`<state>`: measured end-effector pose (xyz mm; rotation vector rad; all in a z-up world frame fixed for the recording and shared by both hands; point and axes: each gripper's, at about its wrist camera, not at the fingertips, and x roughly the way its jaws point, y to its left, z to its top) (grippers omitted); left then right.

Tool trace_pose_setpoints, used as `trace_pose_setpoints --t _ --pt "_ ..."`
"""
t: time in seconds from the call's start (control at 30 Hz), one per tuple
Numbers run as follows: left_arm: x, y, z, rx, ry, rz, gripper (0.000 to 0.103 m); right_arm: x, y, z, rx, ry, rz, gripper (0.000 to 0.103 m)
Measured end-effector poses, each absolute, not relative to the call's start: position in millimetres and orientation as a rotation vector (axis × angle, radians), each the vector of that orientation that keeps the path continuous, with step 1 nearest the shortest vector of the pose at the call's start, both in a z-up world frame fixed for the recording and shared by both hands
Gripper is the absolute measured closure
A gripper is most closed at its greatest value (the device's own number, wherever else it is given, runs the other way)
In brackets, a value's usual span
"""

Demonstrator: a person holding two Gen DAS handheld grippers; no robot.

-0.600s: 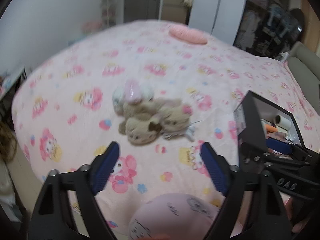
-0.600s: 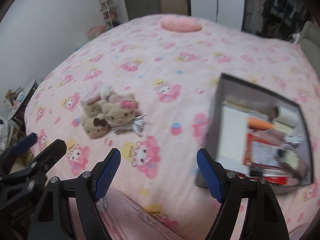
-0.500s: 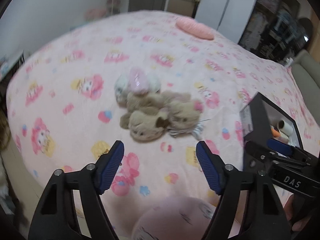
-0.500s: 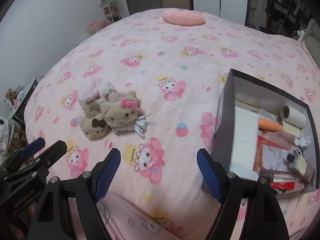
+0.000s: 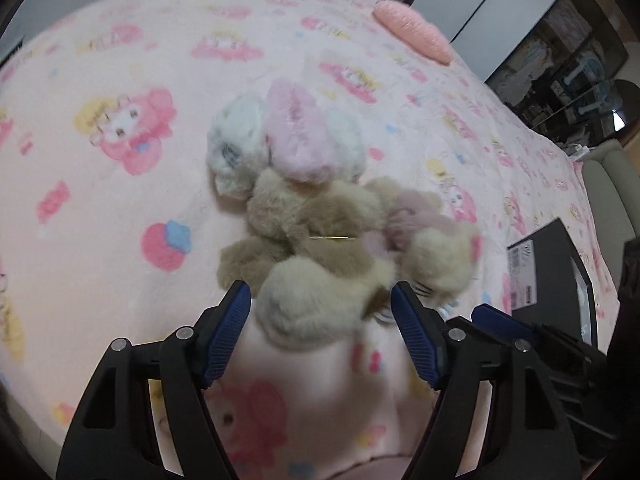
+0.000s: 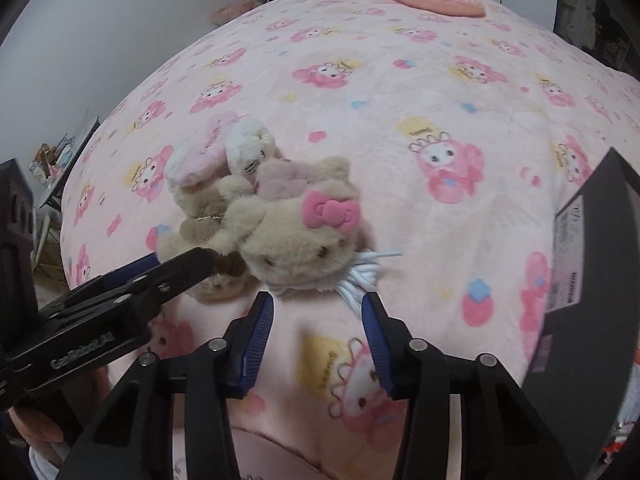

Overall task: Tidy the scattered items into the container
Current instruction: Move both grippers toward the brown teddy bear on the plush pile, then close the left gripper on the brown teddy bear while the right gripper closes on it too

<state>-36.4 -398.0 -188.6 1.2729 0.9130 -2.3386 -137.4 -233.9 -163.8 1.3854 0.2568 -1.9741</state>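
Pink bedspread (image 6: 400,92), fluffy beige-pink plush toys (image 6: 296,236)

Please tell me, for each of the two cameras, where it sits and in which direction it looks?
Left wrist: on the left gripper, angled down at the pile of beige, white and pink plush toys; its blue-padded fingers show.
Right wrist: on the right gripper, angled down at a coiled white cable; a hand shows.
Shared: toys, pink cartoon-print blanket, black box.
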Motion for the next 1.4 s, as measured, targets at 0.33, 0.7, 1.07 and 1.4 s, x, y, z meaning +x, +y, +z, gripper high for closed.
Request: trace_pose_setpoints --t 0.33,0.7,1.07,1.4 --pt "-14 -391 -178 1.254 1.098 -2.396 0.074 -135 -227 -175 1.437 0.147 -1.9 0.074" --pt "23 -399 -173 1.189 1.139 -2.287 0.061 -126 -240 -174 1.466 0.067 -1.755 0.074" --pt "16 -413 -208 1.197 1.383 -2.246 0.057 -144 -263 -205 1.523 -0.044 -1.612 0.056" --pt "26 -382 -171 1.23 1.27 -2.358 0.087 -121 -244 -176 1.486 -0.073 -1.595 0.071"
